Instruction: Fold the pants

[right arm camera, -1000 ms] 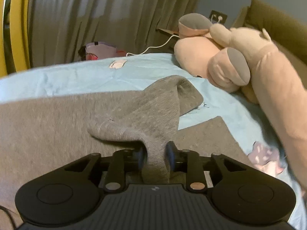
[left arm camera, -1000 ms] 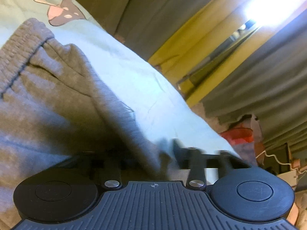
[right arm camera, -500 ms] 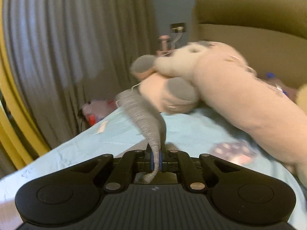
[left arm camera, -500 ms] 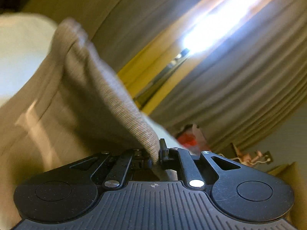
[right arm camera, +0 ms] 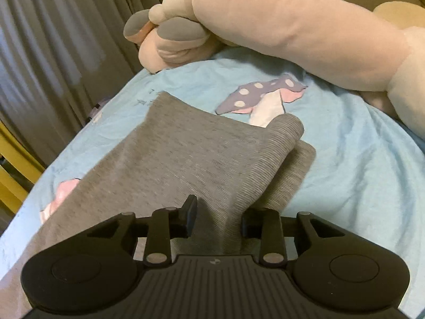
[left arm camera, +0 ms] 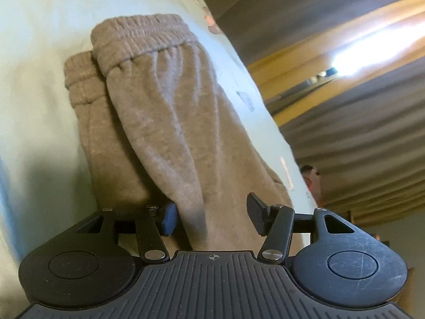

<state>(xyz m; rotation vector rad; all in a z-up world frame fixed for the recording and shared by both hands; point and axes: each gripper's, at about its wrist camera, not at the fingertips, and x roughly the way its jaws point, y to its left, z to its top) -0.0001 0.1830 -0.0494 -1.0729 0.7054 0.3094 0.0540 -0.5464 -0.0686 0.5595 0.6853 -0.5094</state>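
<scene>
- Sweatpants [left arm camera: 164, 122] lie on the light-blue bedsheet [right arm camera: 358, 175]; left camera alone shows the elastic waistband [left arm camera: 143, 34].
- Right camera alone shows a curled ribbed cuff [right arm camera: 287, 130] and plush toy [right arm camera: 279, 26].
- Left gripper [left arm camera: 212, 218] and right gripper [right arm camera: 216, 219] both spread wide, fabric loose between.
- Grey curtains [left arm camera: 358, 138] behind.

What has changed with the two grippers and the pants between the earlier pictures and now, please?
Both grippers have let go. Half a second ago the left gripper and right gripper were each shut on a lifted fold of the pants; now both are open and the fabric has been brought over and laid down, its waistband doubled on the bed sheet. The plush toy stays put.
</scene>
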